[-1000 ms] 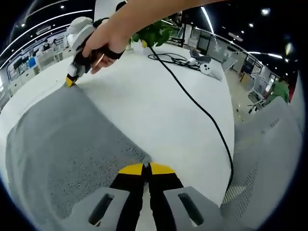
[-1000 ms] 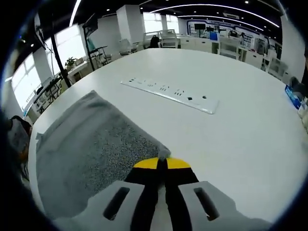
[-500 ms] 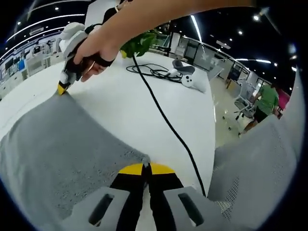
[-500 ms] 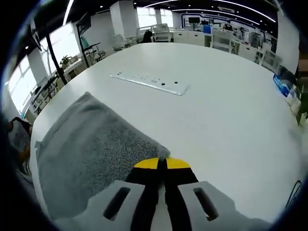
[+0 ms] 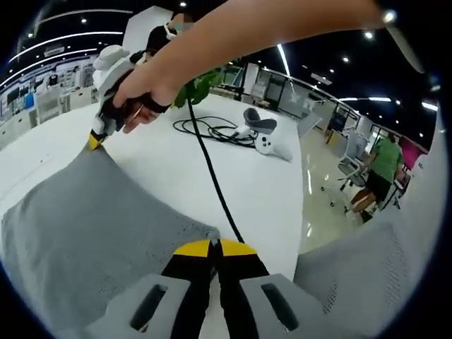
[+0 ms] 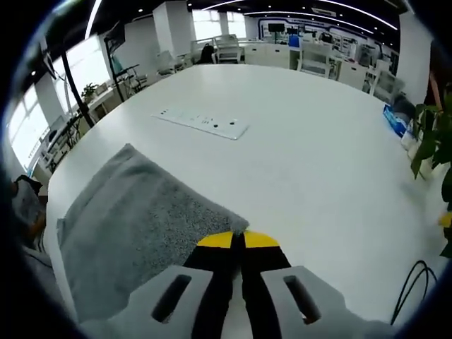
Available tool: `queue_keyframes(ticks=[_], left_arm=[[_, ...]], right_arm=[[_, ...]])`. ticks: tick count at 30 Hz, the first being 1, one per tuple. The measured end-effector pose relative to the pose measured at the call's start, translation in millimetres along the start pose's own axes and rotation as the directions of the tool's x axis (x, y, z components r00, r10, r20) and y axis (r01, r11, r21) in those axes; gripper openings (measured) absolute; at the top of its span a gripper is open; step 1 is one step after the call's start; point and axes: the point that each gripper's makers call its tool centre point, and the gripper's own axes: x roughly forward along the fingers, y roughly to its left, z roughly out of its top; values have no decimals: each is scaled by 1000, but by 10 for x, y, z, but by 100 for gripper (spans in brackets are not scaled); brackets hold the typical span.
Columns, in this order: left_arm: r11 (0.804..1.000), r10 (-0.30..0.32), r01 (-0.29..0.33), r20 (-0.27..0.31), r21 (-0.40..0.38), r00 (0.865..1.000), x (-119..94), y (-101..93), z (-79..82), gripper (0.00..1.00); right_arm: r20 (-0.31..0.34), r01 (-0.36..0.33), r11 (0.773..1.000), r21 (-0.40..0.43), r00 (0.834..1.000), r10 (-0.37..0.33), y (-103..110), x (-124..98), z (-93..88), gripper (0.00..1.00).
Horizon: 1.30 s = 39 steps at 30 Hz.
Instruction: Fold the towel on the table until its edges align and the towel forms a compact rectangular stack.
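left claw: the left claw [image 5: 215, 248] has its yellow tips pressed together on a corner of the grey towel [image 5: 92, 226]; the cloth spreads out ahead and to the left of it
right claw: the right claw [image 6: 236, 240] is clamped the same way on another corner of the towel [image 6: 134, 226]; in the left gripper view it sits far ahead and to the left [image 5: 95, 138], in the person's hand [image 5: 141, 88]
towel place: on the white desk [image 6: 304, 141], stretched between the two claws, one edge taut from tip to tip
risk, slip: each claw bites only the very corner; a quick lift could pull the cloth free and spoil the fold
risk, skew: if one claw travels further than the other, the edges would likely land crooked
risk, cable: the black cable [image 5: 212, 176] runs just right of the left claw; a sweeping fold could snag or drag it
count, task things: one towel; two claws
count, other things: one cable; one white headset with a controller [image 5: 265, 134]; one power strip [image 6: 201, 122]; one potted plant [image 5: 201, 81]
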Motion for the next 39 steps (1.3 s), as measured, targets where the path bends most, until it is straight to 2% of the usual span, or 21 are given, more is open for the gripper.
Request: queue_keyframes(ticks=[5,7,9,13,16,22,28,35,39], left_arm=[[1000,16,-15,42,-15,999,-71,37,129,2],[999,32,-31,62,-11,998,-122,79,168,2],[998,49,-47,78,-31,996,-196,132,196,2],[996,88,-84,113,-39,990,-371,253,259,2],[994,104,-98,131,-53,986,-457,361,241,2],[993,119,-113,169,-44,978,-695,405,255,2],[989,144,-136,197,-53,970,-924,503,214,2],[981,191,-178,243,-72,951,-1243,632,202,2],[976,215,-197,269,-91,939,-1401,692,175,2]], right_arm=[[14,4,1000,17,1000,-5,-11,-60,87,0],[20,3,999,52,1000,-4,5,-73,129,0],[25,-1,995,100,1000,-1,17,-84,166,0],[24,9,993,116,1000,-12,57,-138,248,0],[32,17,992,122,999,-21,125,-197,344,0],[63,29,989,145,997,-38,217,-236,578,0],[82,38,989,144,995,-50,402,-264,800,0],[93,41,987,156,994,-56,705,-274,973,0],[108,47,992,121,992,-60,870,-269,1082,0]])
